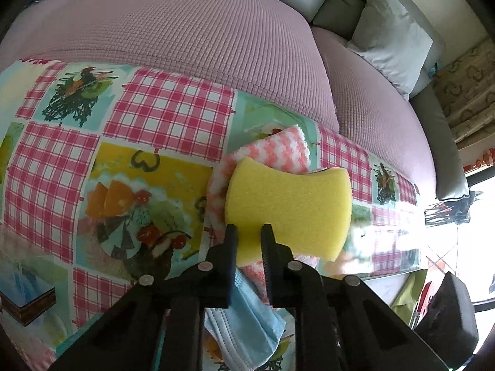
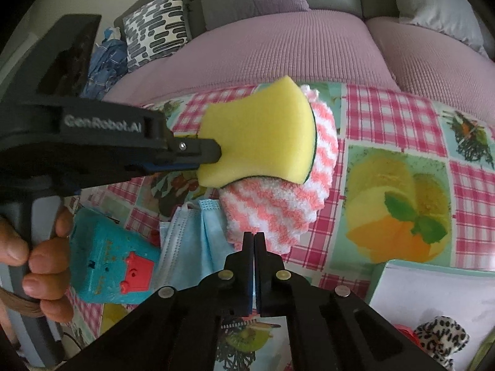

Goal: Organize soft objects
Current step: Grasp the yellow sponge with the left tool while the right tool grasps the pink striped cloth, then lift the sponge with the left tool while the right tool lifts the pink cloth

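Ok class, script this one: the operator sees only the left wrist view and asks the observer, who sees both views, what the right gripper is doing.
Operator: What is the right gripper doing?
Observer: The right gripper is shut, with its tips at the near edge of the pink-and-white cloth. I cannot tell whether it pinches the cloth.
Operator: Is anything soft out of my sight?
Observer: Yes, a leopard-print soft item lies at the near right, beside a white box.
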Action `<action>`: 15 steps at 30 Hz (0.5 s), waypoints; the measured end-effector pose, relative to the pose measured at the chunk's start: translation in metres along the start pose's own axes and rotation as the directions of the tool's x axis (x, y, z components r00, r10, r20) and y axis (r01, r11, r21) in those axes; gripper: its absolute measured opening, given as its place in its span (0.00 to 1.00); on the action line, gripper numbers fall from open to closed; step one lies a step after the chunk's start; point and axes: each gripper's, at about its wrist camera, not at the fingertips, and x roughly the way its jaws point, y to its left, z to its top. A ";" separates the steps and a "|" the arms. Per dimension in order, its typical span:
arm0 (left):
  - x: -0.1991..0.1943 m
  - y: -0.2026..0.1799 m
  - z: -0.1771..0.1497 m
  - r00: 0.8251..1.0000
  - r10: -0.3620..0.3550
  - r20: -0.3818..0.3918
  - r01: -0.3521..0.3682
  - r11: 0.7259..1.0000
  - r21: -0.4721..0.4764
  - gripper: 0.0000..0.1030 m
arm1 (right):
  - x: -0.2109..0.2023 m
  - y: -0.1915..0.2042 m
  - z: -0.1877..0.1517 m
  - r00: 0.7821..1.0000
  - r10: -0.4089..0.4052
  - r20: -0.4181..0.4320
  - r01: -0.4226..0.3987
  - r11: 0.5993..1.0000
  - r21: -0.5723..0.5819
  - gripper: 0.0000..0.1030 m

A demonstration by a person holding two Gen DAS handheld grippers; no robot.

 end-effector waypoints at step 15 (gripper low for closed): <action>-0.003 0.017 -0.002 0.999 0.032 -0.015 -0.032 0.998 -0.048 0.19 | -0.003 -0.007 0.000 0.999 -0.039 -0.003 0.039 0.999 -0.008 0.00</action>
